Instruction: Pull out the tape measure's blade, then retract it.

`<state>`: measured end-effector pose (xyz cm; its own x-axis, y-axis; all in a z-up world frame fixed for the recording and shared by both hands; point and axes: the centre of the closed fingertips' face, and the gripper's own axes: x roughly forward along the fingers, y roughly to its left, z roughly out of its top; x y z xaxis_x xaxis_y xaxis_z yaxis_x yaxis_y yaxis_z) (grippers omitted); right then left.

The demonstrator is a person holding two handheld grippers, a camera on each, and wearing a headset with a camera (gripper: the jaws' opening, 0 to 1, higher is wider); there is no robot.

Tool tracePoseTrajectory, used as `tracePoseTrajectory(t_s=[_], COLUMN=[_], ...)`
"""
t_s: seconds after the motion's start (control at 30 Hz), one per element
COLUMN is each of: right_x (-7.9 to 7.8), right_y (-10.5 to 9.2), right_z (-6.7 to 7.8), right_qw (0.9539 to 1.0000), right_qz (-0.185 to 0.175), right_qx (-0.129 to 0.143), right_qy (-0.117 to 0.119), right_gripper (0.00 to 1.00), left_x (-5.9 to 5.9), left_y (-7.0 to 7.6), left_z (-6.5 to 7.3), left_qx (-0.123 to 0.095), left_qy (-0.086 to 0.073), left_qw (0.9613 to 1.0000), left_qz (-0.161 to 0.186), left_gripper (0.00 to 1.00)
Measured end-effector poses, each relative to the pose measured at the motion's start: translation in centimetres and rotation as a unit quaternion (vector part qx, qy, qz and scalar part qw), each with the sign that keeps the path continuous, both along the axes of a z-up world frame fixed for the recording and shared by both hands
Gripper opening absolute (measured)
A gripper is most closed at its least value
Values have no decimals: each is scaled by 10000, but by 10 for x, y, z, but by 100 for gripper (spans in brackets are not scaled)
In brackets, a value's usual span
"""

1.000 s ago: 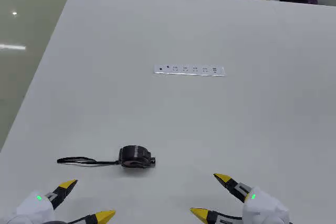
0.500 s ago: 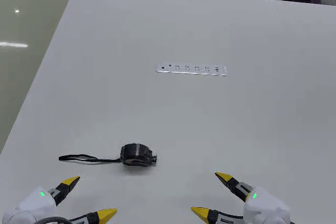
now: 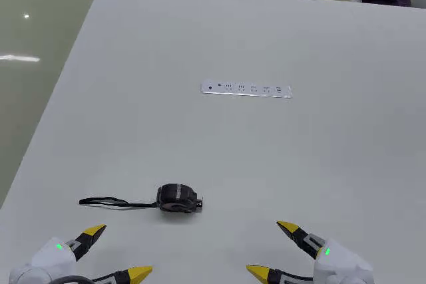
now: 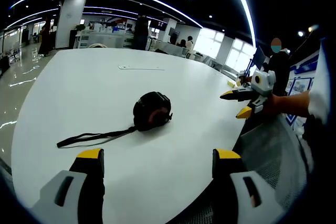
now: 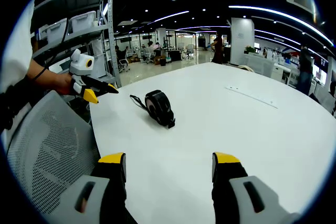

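You are holding the left gripper point(image 3: 120, 251) and right gripper point(image 3: 271, 249) wide open, gripping nothing, flanking the small black round-cased tape measure point(image 3: 178, 199) lying on the white table point(image 3: 279, 157), likely so one pins the case while the other draws the blade.

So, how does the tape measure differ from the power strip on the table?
The tape measure is black and rounded; the power strip is white, long and flat. The tape measure trails a strap; the power strip has none. Both lie on the white table.
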<state>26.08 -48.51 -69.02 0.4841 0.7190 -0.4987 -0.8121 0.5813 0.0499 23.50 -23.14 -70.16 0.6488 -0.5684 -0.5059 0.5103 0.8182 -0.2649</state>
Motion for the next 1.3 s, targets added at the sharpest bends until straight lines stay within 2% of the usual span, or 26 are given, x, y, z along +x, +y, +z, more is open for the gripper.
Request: tracePoseTrajectory(t_s=[0.57, 0.93, 1.3], right_x=[3, 13, 22], right_y=[3, 10, 21], right_z=[1, 0, -1], right_qw=[9999, 9996, 9992], right_qz=[98, 269, 403], right_qx=[28, 32, 70], right_qy=[16, 31, 26], right_gripper=[65, 64, 64], left_x=[3, 15, 24], left_y=[-2, 1, 0], left_z=[-1, 3, 3], left_qx=[66, 94, 116], left_qy=[-3, -85, -85], left_qw=[9998, 9995, 9986], left_qz=[-165, -304, -516], left_gripper=[84, 84, 83])
